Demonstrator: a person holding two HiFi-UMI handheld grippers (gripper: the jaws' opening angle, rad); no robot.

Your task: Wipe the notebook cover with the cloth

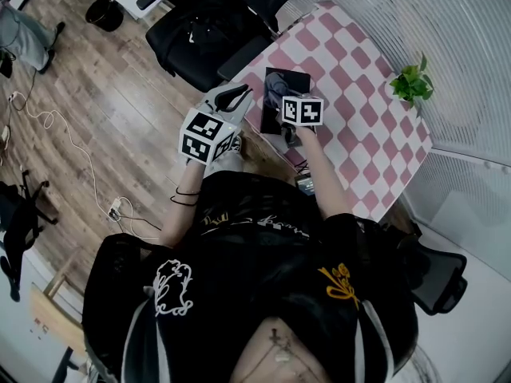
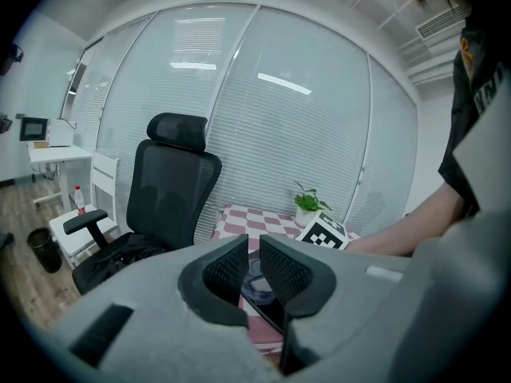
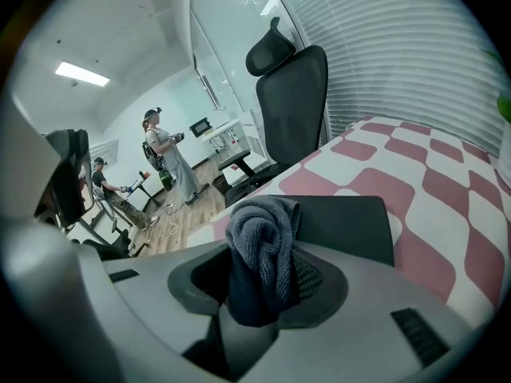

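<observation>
The notebook [image 1: 279, 82], dark-covered and closed, is lying flat at the near-left edge of the checkered surface [image 1: 359, 126], with a small potted plant [image 1: 413, 82] sitting well apart at its 3 o'clock and a black office chair [image 1: 204, 30] standing off the surface at its 11 o'clock. The right tool [image 3: 260, 279] is clamping a bunched grey cloth [image 3: 263, 242] between its jaws, and the wad is bulging up past the tips; it is hovering over the notebook's near end, though no view is showing whether cloth and cover are touching. The left tool [image 2: 254, 266] is hanging at the notebook's 9 o'clock, beyond the surface's edge, its jaws standing only narrowly apart with nothing between them. The cloth is looking soft, light and loosely knitted, so it is likely going to squash and drag rather than slide, and the grip on its middle seems sound. The cover is looking smooth and fairly stiff, and the notebook light enough to skid under a stroke; pinning a corner at its 9 o'clock side with the free tool would probably be steadying it.
</observation>
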